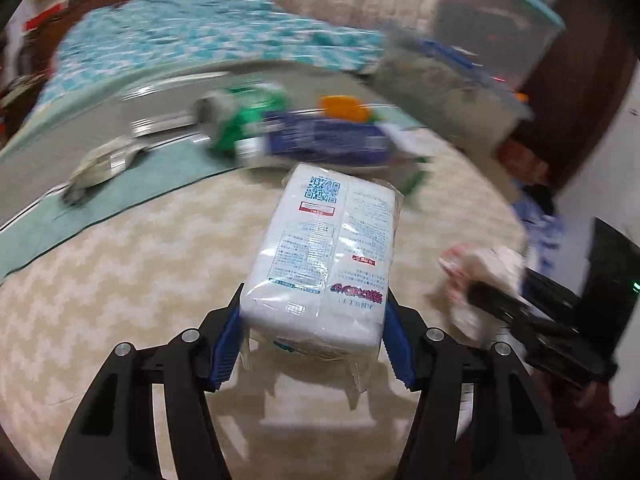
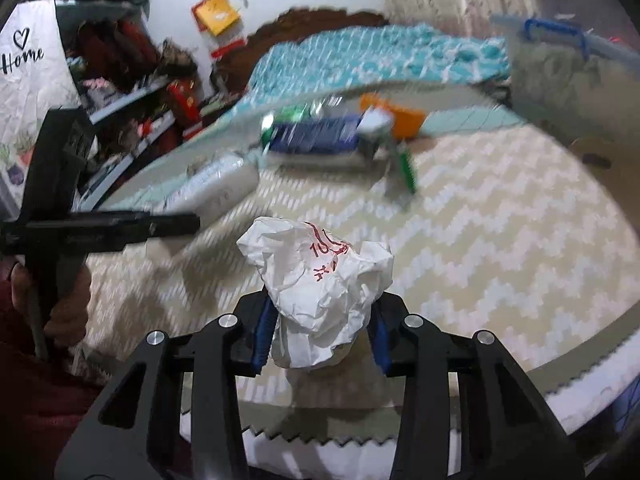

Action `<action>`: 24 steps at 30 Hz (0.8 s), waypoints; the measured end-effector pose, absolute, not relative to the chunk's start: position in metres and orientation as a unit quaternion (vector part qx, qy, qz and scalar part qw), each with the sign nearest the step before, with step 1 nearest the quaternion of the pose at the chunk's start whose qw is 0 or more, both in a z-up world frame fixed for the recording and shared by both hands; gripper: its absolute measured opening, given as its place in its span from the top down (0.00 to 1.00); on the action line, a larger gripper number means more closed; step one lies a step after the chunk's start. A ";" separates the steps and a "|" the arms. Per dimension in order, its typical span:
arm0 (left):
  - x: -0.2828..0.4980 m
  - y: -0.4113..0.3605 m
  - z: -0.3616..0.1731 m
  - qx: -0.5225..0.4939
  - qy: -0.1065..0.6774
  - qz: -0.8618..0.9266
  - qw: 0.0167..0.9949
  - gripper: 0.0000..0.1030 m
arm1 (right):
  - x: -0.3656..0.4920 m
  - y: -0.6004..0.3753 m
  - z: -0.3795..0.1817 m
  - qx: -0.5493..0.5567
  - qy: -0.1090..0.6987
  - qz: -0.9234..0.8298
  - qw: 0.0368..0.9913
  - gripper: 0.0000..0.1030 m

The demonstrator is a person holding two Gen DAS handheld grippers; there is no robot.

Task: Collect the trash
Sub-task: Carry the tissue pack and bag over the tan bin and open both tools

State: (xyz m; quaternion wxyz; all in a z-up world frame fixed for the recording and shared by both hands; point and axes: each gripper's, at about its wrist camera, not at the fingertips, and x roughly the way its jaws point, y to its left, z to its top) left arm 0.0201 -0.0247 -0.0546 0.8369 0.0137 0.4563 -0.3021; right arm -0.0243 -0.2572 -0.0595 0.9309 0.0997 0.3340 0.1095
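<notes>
My left gripper (image 1: 312, 340) is shut on a white tissue pack (image 1: 324, 252) with blue print, held above the cream zigzag mat (image 1: 140, 280). My right gripper (image 2: 320, 340) is shut on a crumpled white paper (image 2: 320, 280) with red marks, also above the mat. The right gripper with its paper shows at the right of the left wrist view (image 1: 500, 292). The left gripper shows at the left of the right wrist view (image 2: 100, 224). Further trash lies blurred at the mat's far edge: a blue wrapper (image 1: 324, 140), a green packet (image 1: 248, 116), an orange item (image 1: 344, 108).
A clear plastic bin (image 1: 460, 80) with a blue handle stands at the far right, also in the right wrist view (image 2: 568, 68). A crumpled grey packet (image 1: 100, 168) lies on the teal mat. A turquoise patterned bedspread (image 2: 380, 56) is behind. Cluttered shelves (image 2: 132, 80) stand at left.
</notes>
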 end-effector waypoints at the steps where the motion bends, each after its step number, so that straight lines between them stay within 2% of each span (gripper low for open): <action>1: 0.020 -0.035 -0.052 0.016 0.455 -0.316 0.832 0.44 | -0.026 -0.268 -0.056 0.111 0.323 0.097 0.935 0.60; 8: 0.041 -0.122 -0.051 0.039 0.465 -0.378 0.799 0.44 | -0.027 -0.348 -0.069 0.193 0.325 0.011 0.926 0.60; 20: 0.101 -0.327 -0.051 0.102 0.473 -0.468 0.739 0.43 | -0.001 -0.516 -0.057 0.289 0.286 -0.126 0.905 0.58; 22: 0.110 -0.360 -0.048 0.108 0.470 -0.474 0.737 0.43 | 0.009 -0.537 -0.056 0.296 0.285 -0.136 0.902 0.57; 24: 0.116 -0.385 -0.047 0.112 0.467 -0.475 0.738 0.42 | 0.019 -0.553 -0.057 0.295 0.288 -0.148 0.899 0.50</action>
